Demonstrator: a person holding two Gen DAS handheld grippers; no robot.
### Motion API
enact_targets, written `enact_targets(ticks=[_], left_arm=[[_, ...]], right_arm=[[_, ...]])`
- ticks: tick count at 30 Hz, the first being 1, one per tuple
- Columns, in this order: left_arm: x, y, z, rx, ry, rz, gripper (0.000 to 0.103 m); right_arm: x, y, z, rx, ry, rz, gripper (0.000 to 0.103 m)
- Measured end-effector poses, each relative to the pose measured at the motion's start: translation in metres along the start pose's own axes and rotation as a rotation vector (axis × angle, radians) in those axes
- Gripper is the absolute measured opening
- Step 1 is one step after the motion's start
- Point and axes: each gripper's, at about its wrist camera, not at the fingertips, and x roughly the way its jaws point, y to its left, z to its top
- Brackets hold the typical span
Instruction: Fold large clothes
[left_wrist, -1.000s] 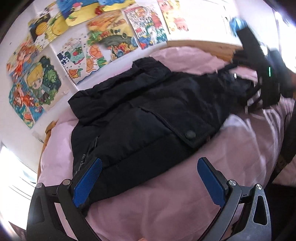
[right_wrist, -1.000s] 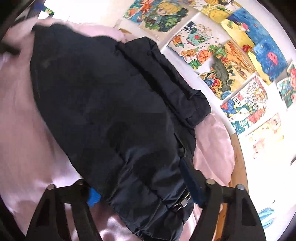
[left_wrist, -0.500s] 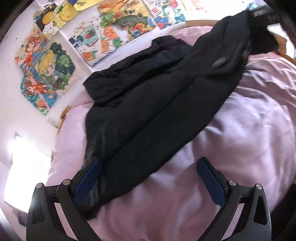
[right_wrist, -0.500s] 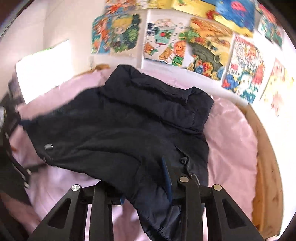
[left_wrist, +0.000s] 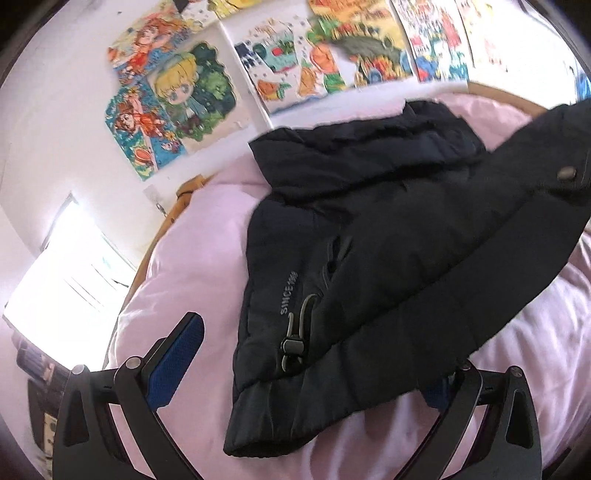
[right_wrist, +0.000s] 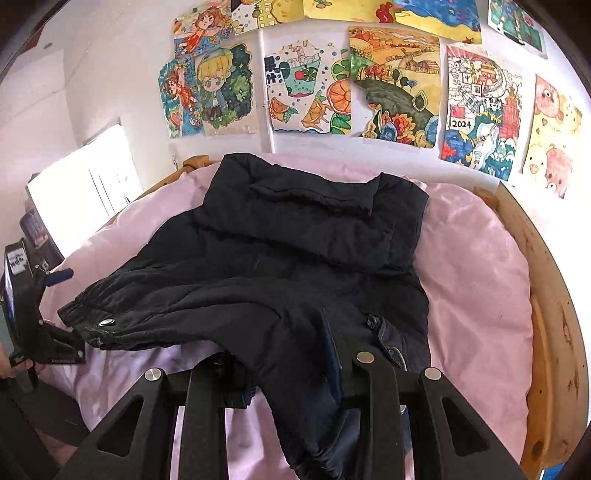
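A black padded winter jacket (right_wrist: 295, 258) lies spread over the pale pink quilt (right_wrist: 476, 280) on the wooden-framed bed (right_wrist: 554, 314), its collar toward the wall of bright children's drawings (right_wrist: 399, 96). The right gripper (right_wrist: 291, 365) has its fingers drawn close together, pinching a lower corner of the jacket. The left gripper (left_wrist: 314, 373) stands wide apart at the jacket's hem near the drawcord toggle (left_wrist: 293, 347), the dark cloth lying across its right-hand finger.
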Motion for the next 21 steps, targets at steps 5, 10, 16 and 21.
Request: enact_targets(ticks=[5, 10, 16, 21], left_arm=[[-0.017, -0.002, 0.000, 0.034, -0.037, 0.031, 0.090], [-0.020, -0.004, -0.006, 0.061, -0.020, -0.010, 0.037], [-0.021, -0.019, -0.011, 0.131, -0.023, -0.066, 0.008], [-0.040, -0.024, -0.013, 0.154, -0.025, -0.114, 0.006]], right_arm=[[-0.002, -0.003, -0.006, -0.018, -0.007, -0.011, 0.028], [-0.003, 0.006, -0.034, -0.160, -0.018, -0.043, 0.028], [0.002, 0.020, -0.073, -0.289, 0.013, -0.084, 0.018], [-0.008, 0.021, -0.085, -0.279, 0.017, -0.139, 0.010]])
